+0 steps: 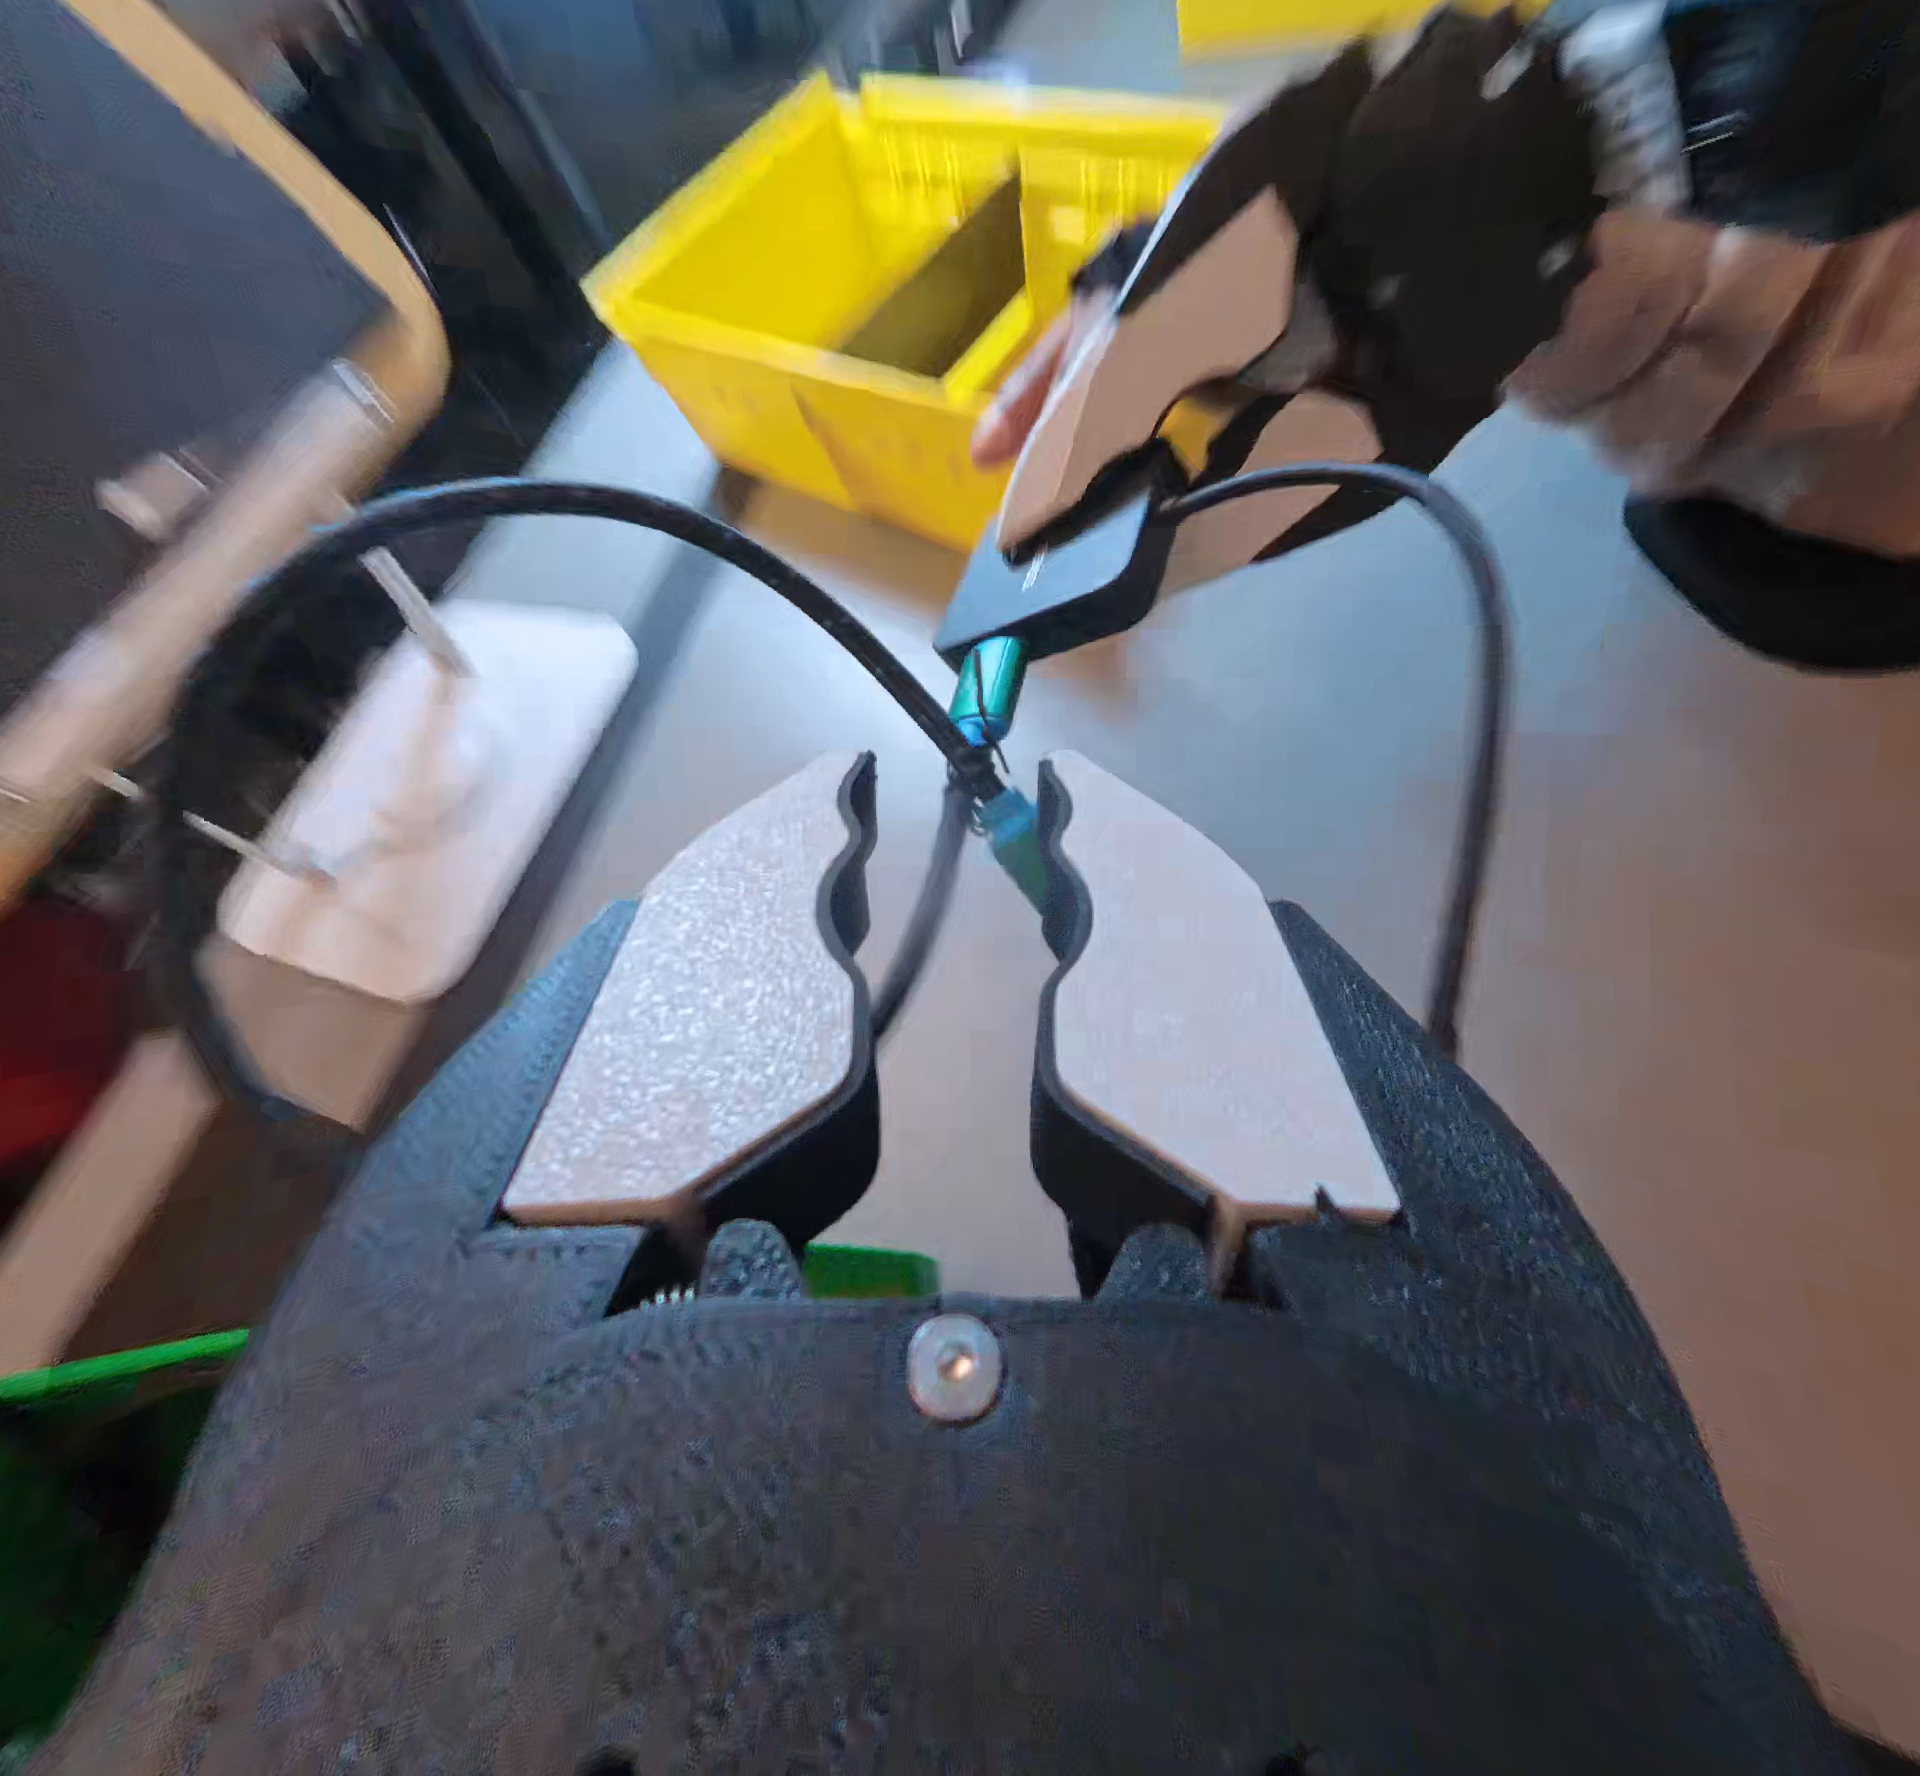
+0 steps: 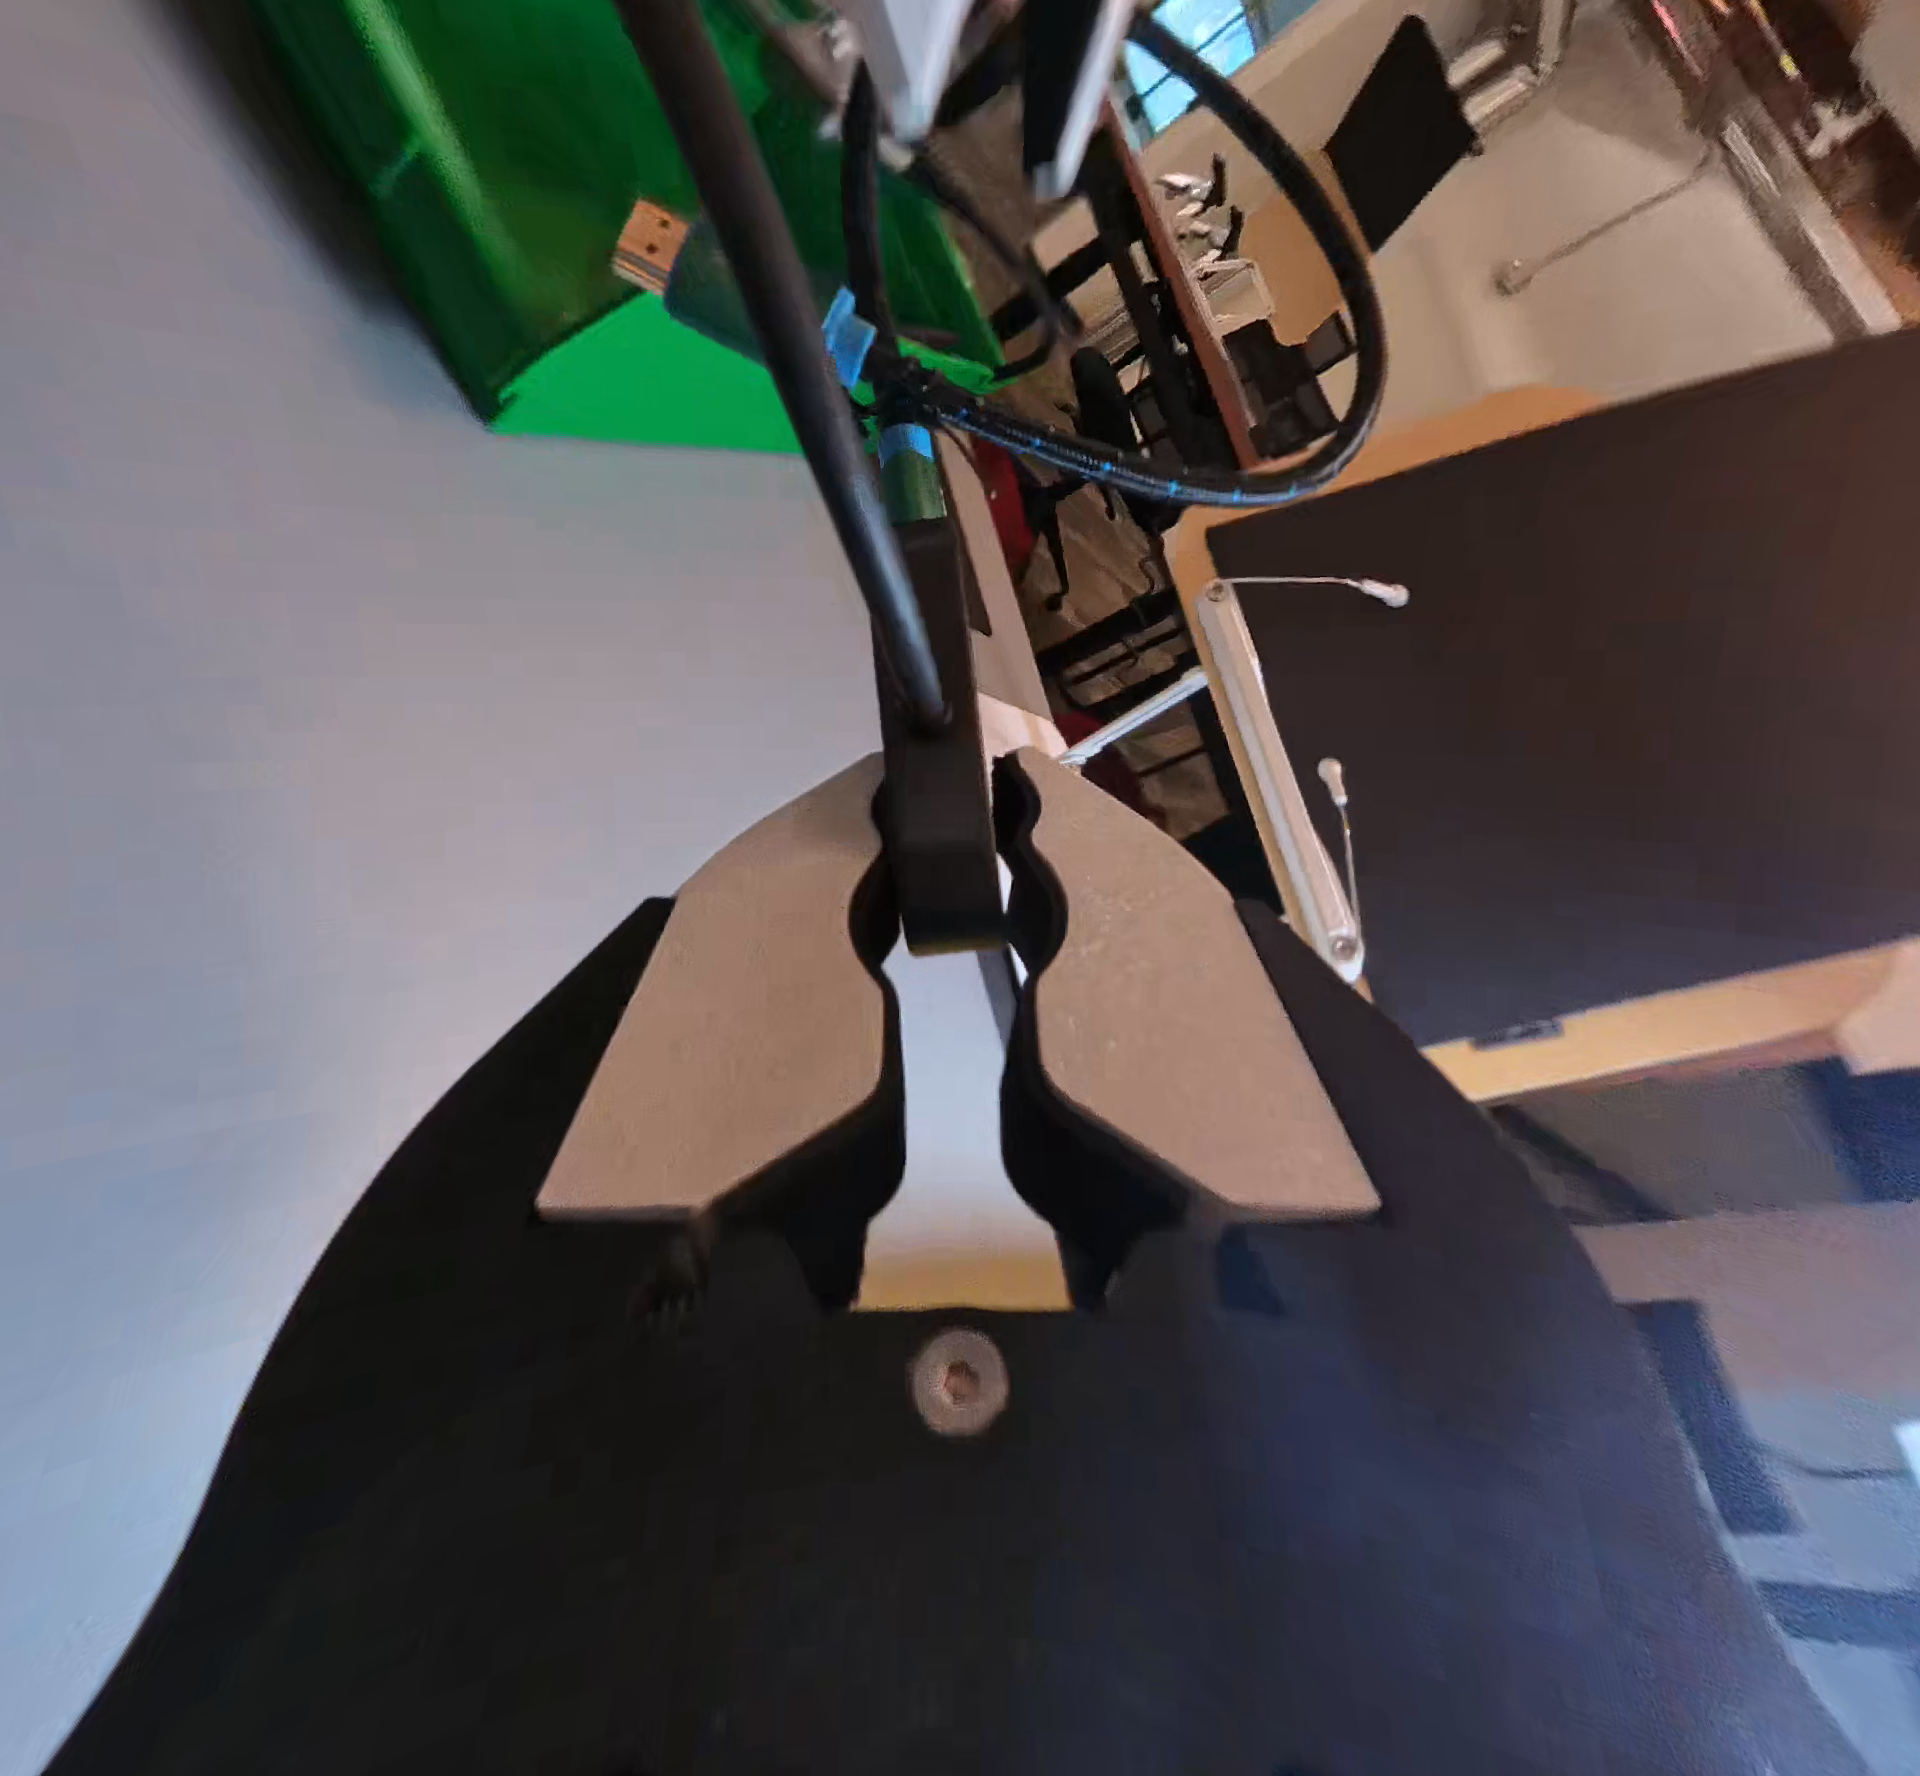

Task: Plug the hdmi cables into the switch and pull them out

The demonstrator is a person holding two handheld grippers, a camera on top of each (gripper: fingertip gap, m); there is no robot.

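Surroundings: pale counter [image 1: 1299,791]; yellow bins [image 1: 831,344] behind, green bin [image 2: 436,147] to one side.
Switch [image 1: 1049,573]: clenched in my right hand-held gripper [image 2: 951,853], raised off the counter.
Cable plug [image 1: 992,687]: teal, seated in the switch port.
Left hand-held gripper [image 1: 956,791]: released, fingers astride the cable behind the plug.
Method: I judge gripping the plug body, then pulling straight along the port axis, works best.
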